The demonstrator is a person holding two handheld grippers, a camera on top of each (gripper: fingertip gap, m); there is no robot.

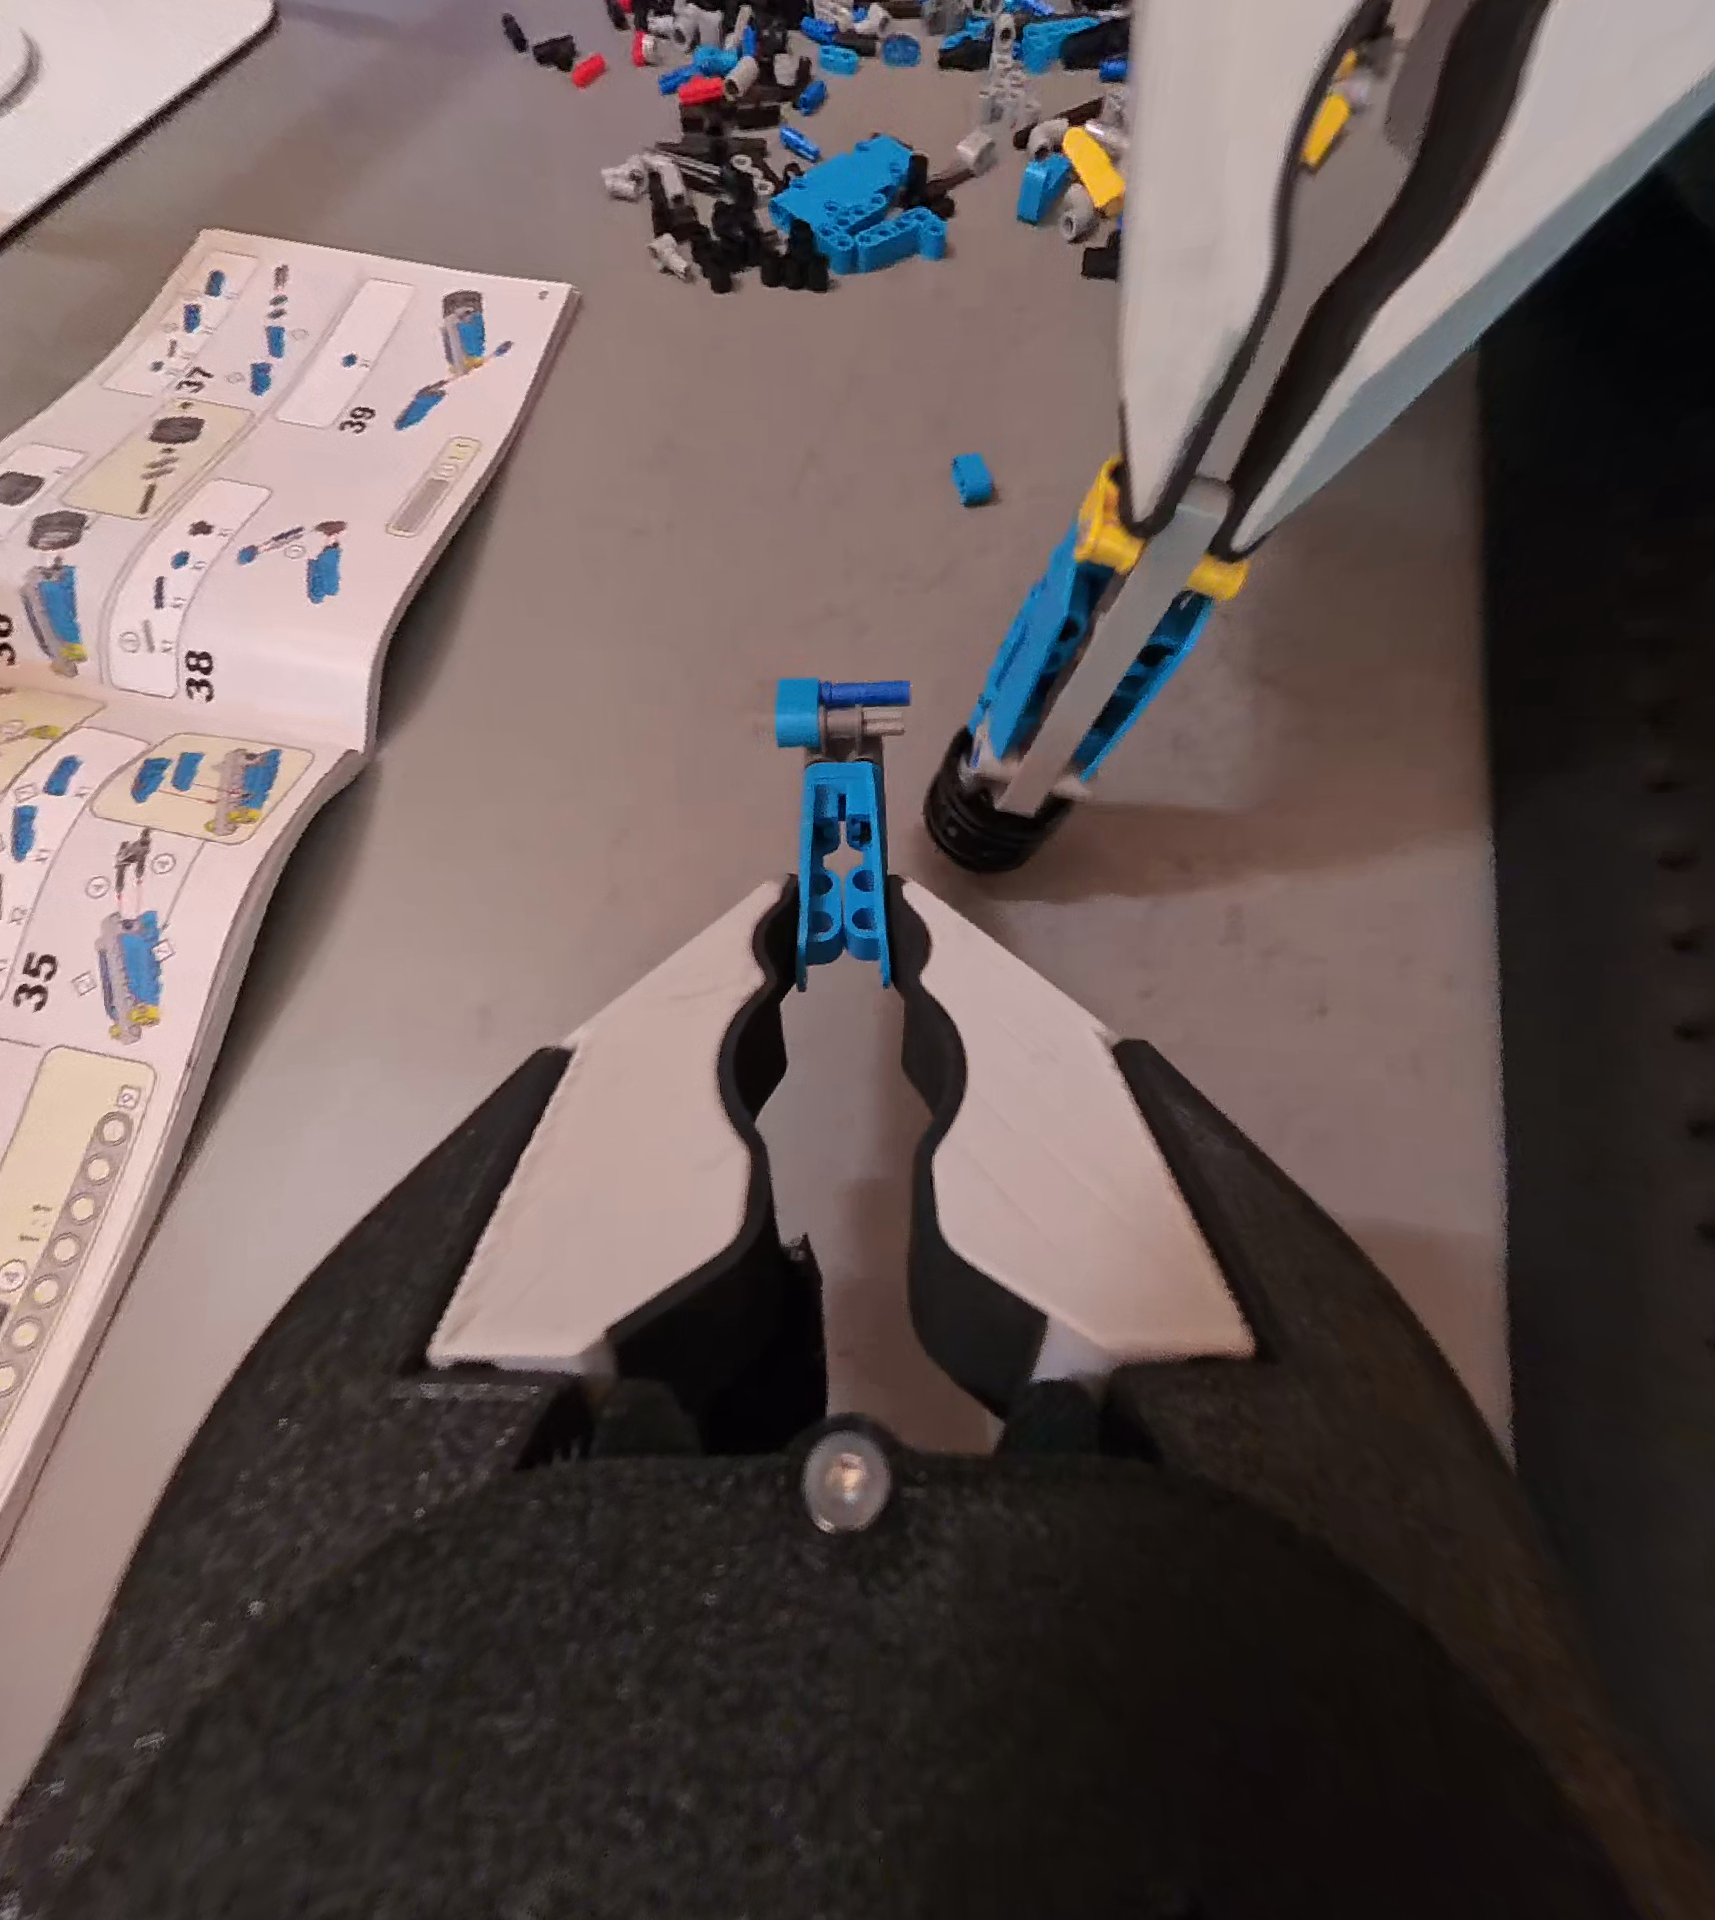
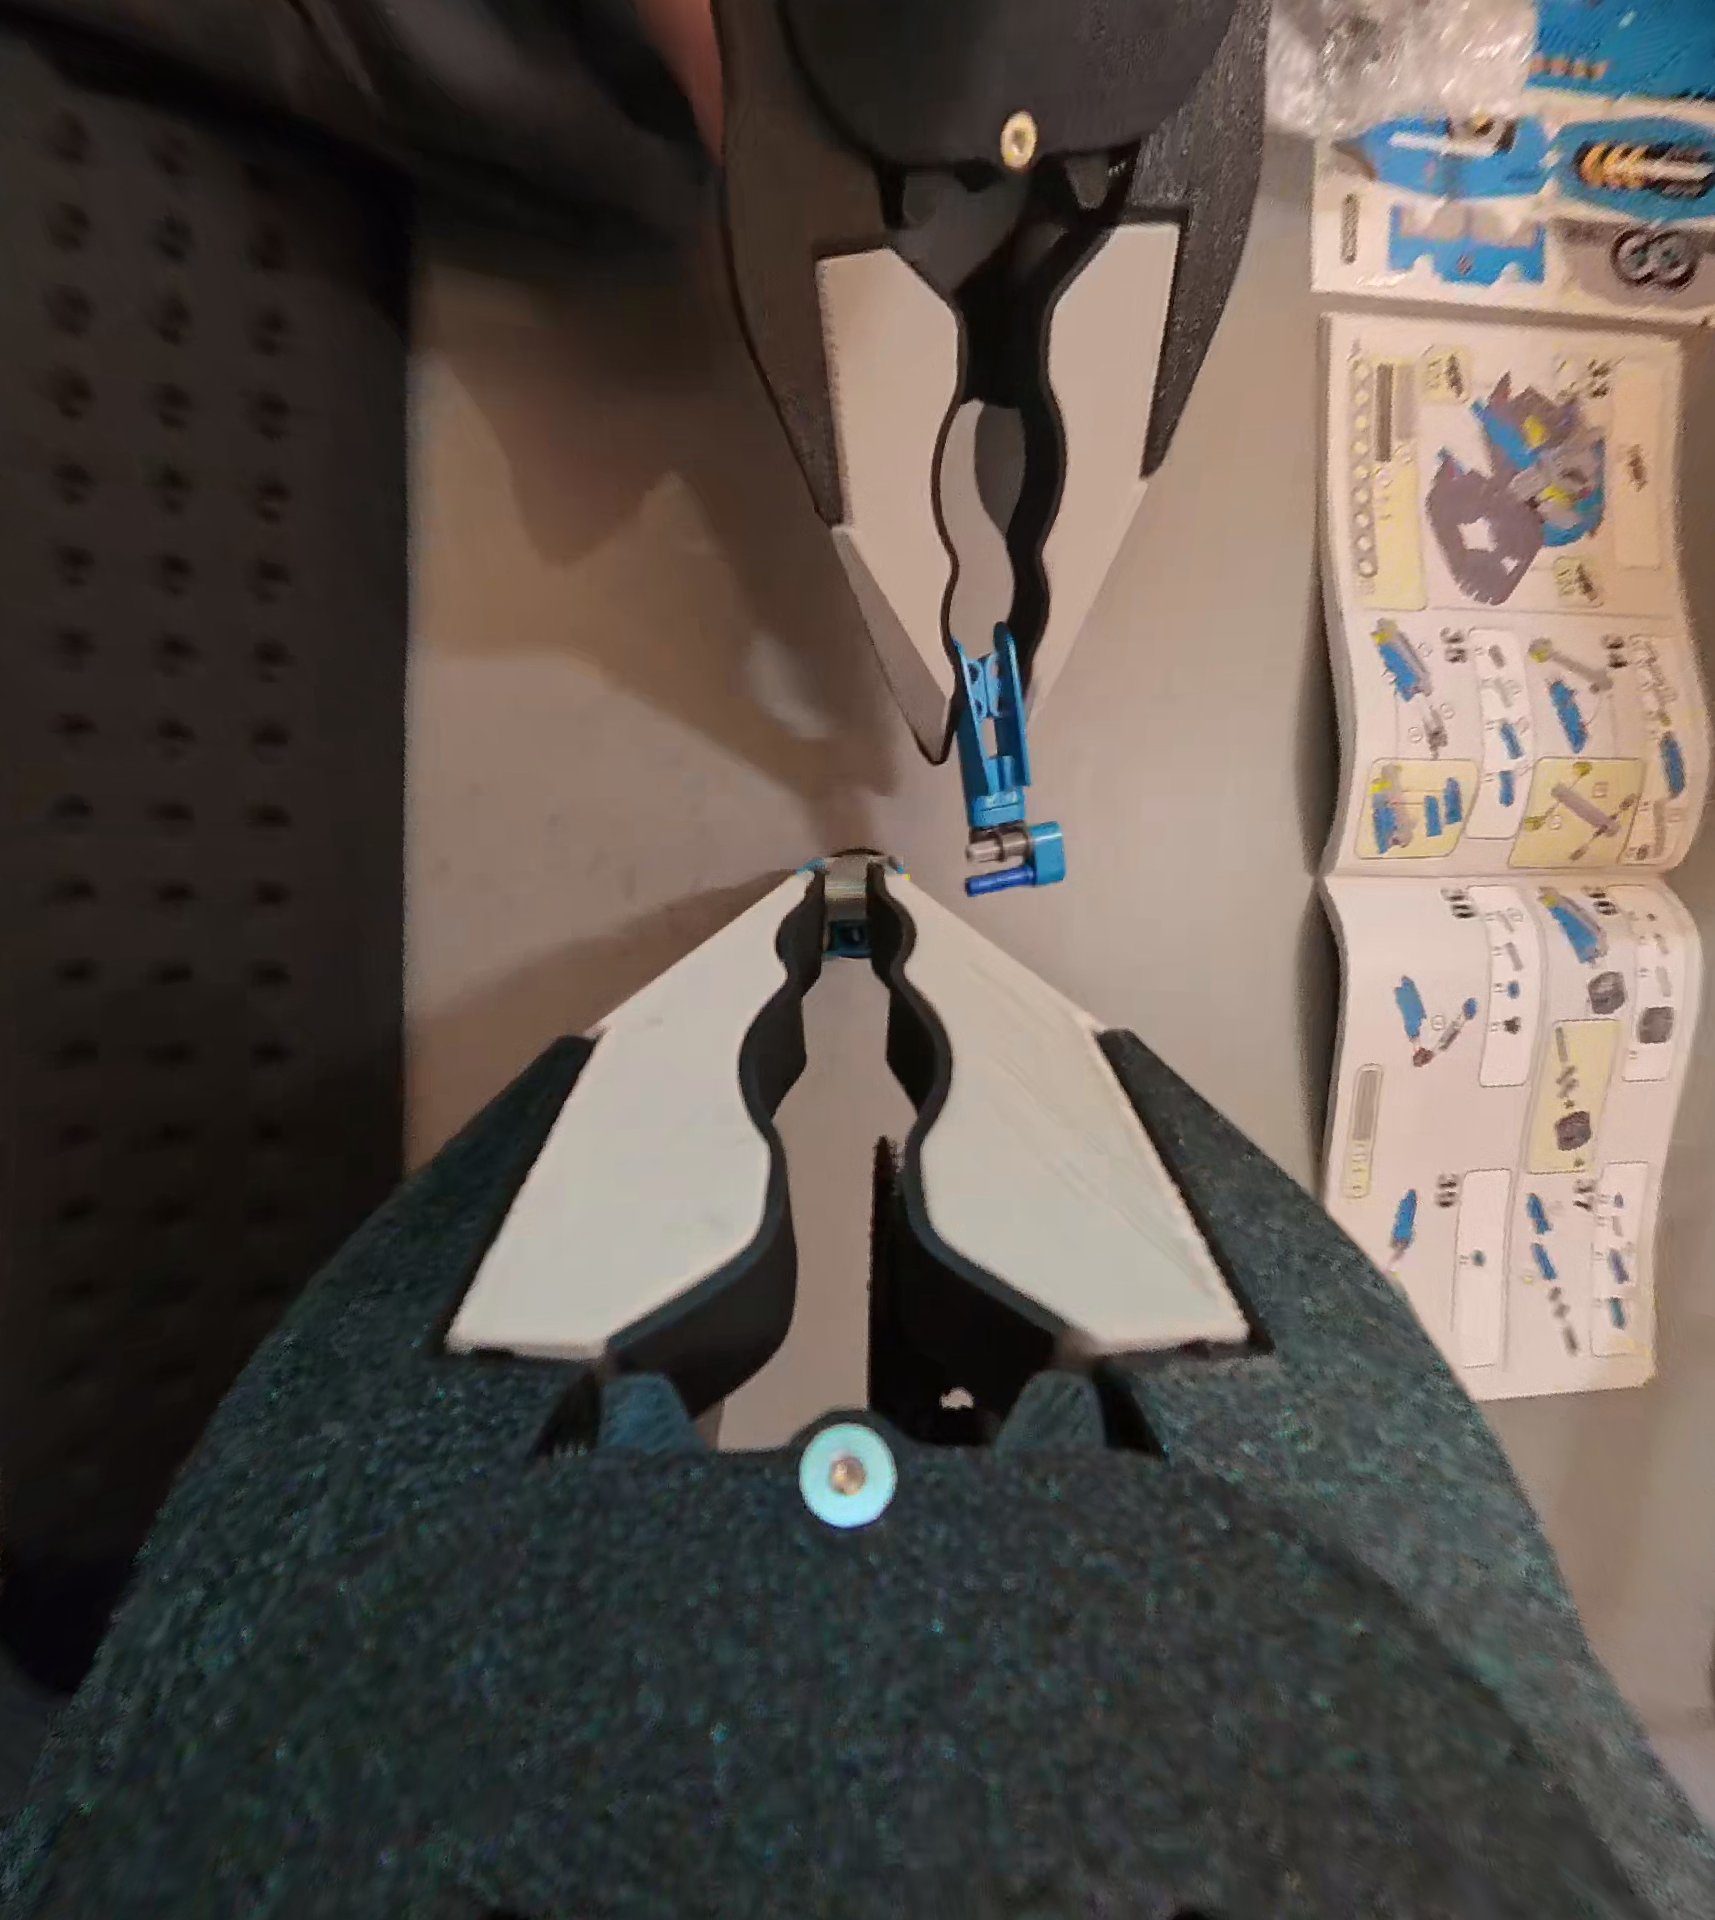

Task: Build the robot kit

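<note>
Left gripper [image 1: 840, 904]: fingers clamped on small blue beam piece [image 1: 840, 883], which juts past the fingertips. Right gripper [image 2: 845, 883]: fingers clamped on blue-grey-yellow model [image 1: 1092, 665], wheel down on grey table [image 1: 624, 540]. Instruction booklet [image 1: 157, 644] left of left fingers.

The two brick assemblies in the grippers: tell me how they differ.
The small blue piece in the left gripper is short, held clear of the table, with a grey connector and blue pin at its tip. The long assembly in the right gripper is far bigger, has a grey beam, yellow parts and a black wheel, and stands wheel-down on the grey table. Both are mostly blue and clamped at one end.
</note>
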